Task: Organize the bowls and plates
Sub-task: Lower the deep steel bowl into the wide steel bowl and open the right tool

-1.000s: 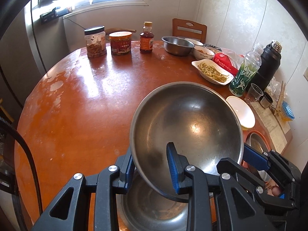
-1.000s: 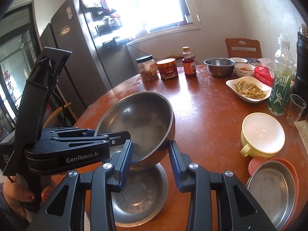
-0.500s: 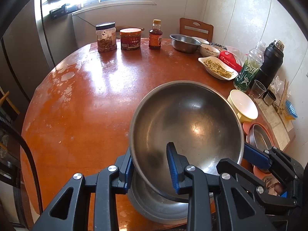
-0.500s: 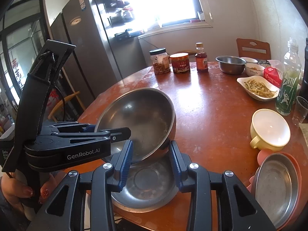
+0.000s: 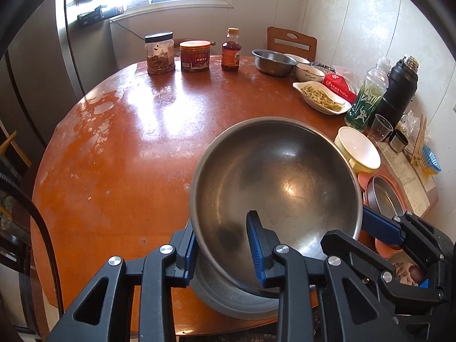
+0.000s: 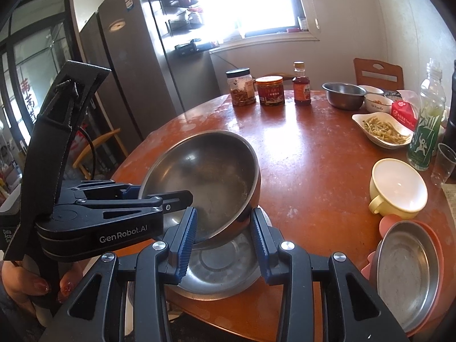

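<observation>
A large steel bowl [image 5: 279, 188] hangs tilted over the round wooden table's [image 5: 114, 156] near edge. My left gripper [image 5: 222, 249] is shut on its near rim, one pad inside and one outside. From the other side my right gripper [image 6: 222, 228] grips the same bowl [image 6: 208, 171], its left pad inside the lower rim and its right pad against the outer wall. A second, shallower steel bowl [image 6: 219, 265] rests on the table right under the tilted one, partly hidden by it. A person's hand [image 6: 34, 285] holds the left gripper's handle.
To the right stand a yellow-and-white cup [image 6: 399, 185] and a steel plate on a pink plate [image 6: 407, 279]. Jars [image 5: 159, 54], a sauce bottle [image 5: 230, 51], a steel bowl [image 5: 273, 62], a dish of food [image 5: 322, 97], bottles and a flask [image 5: 399, 91] line the far rim. A fridge [image 6: 136, 65] stands to the left.
Both grippers and the held bowl have drawn back toward the table's near edge. The lower bowl, which showed mostly open behind the held bowl, is now more covered by it. Both grips look unchanged.
</observation>
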